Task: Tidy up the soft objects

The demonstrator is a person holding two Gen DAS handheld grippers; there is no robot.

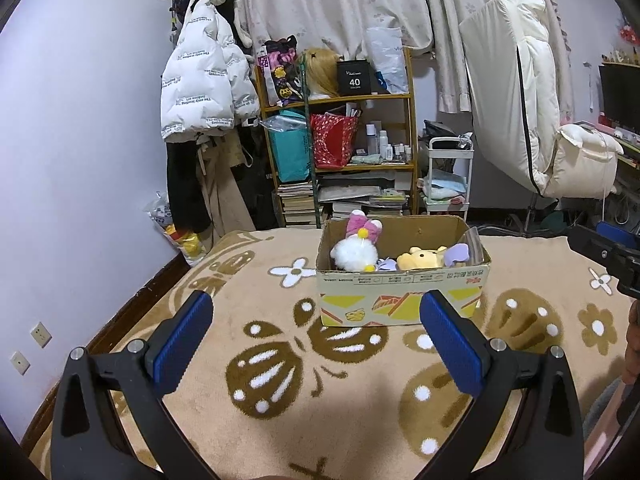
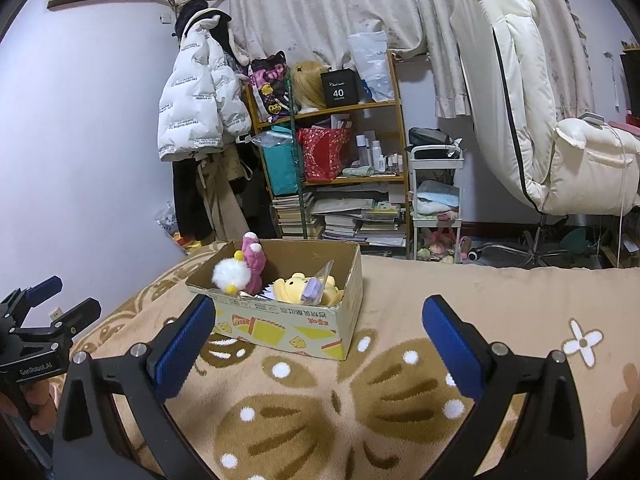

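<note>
While both grippers hung above the beige blanket, neither touched anything. The left gripper pointed forward and level over the brown butterfly pattern, its blue-padded fingers spread wide with nothing between them. In its own camera the cardboard box stood just ahead, slightly right of centre, and the right-hand pad overlapped the box's lower front corner in the picture, though whether it touched could not be told. The right gripper was held the same way, jaws released and empty, with the box ahead and to its left on the blanket. Each tool showed at the edge of the other's view, the two well apart.

Inside the open box lay the soft toys: a white fluffy plush with yellow pompoms at the left end, a pink plush rising behind it above the rim, a yellow bear toward the right, and a pale purple item beside the bear. Behind the bed stood a cluttered wooden shelf and a cream chair.
</note>
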